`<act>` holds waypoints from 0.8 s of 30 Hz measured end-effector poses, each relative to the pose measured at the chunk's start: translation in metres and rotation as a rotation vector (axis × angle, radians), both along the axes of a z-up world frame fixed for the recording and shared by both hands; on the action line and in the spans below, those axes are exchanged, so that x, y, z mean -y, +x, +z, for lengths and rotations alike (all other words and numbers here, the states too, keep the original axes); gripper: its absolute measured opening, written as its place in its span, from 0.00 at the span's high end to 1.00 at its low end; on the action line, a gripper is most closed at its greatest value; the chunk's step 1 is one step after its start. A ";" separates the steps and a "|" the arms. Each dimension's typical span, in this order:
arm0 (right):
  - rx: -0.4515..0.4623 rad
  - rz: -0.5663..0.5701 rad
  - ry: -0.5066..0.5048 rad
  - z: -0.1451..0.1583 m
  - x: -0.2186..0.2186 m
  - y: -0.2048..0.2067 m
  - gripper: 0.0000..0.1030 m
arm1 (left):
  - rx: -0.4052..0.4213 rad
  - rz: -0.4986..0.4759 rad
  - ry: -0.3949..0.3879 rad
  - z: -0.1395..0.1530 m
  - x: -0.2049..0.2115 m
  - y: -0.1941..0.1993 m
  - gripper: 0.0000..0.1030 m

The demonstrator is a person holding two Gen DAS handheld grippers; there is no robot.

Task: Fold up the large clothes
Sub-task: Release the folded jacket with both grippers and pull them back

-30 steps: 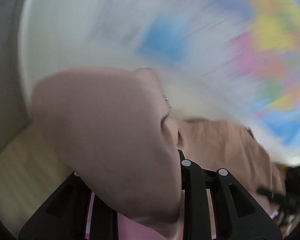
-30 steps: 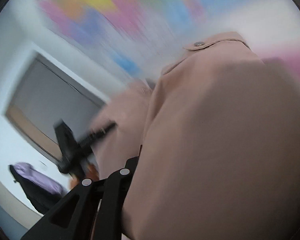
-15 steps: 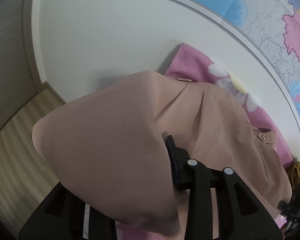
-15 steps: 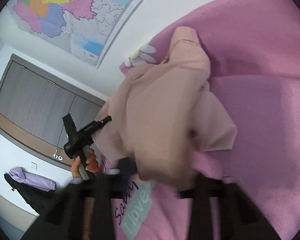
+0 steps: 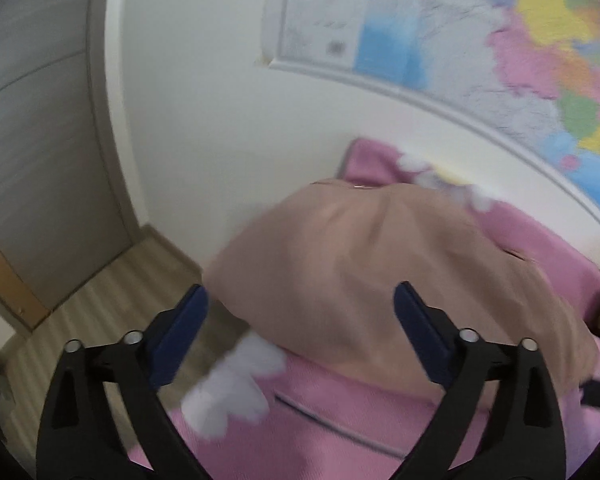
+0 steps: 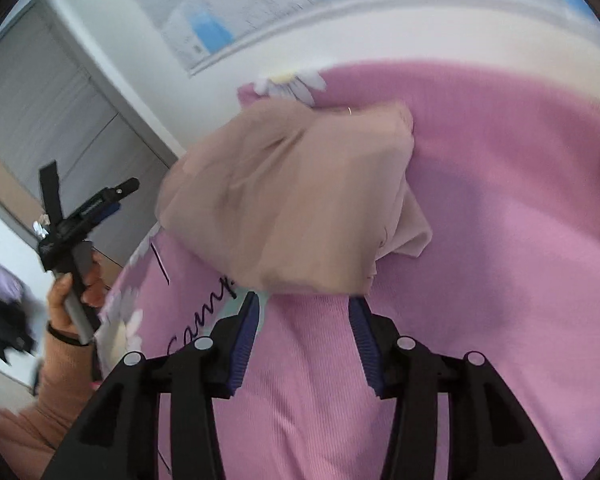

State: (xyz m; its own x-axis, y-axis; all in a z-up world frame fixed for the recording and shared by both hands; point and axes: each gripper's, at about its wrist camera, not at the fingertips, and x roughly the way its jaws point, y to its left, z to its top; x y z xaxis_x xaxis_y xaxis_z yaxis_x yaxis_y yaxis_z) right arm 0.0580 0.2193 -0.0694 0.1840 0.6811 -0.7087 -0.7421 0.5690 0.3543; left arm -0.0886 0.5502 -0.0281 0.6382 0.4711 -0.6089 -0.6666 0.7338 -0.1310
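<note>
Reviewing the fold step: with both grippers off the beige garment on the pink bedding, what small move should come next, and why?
Probably draw both grippers back: the left gripper and right gripper have jaws opening with no cloth between them, and the beige garment lies bunched on the pink bedding.

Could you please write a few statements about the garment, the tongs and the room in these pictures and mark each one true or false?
1. The beige garment lies on a pink blanket. True.
2. The left tongs are clamped on the garment. False: their jaws are opening, wide apart, with no cloth pinched.
3. A colourful map hangs on the wall behind the bed. True.
4. The right tongs grip the cloth. False: their jaws are opening and the pads stand clear.
5. The blanket is plain. False: it carries daisies and lettering.
</note>
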 end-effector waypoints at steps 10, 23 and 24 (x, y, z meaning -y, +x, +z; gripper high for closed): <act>0.300 -0.039 0.024 0.024 -0.008 -0.048 0.25 | -0.011 -0.226 0.024 -0.007 0.118 0.012 0.05; 0.321 -0.049 0.045 0.021 0.008 -0.074 0.06 | -0.079 -0.148 0.078 -0.007 0.175 0.004 0.05; 0.320 -0.048 0.052 0.022 0.010 -0.075 0.06 | -0.081 -0.143 0.082 -0.006 0.177 0.003 0.05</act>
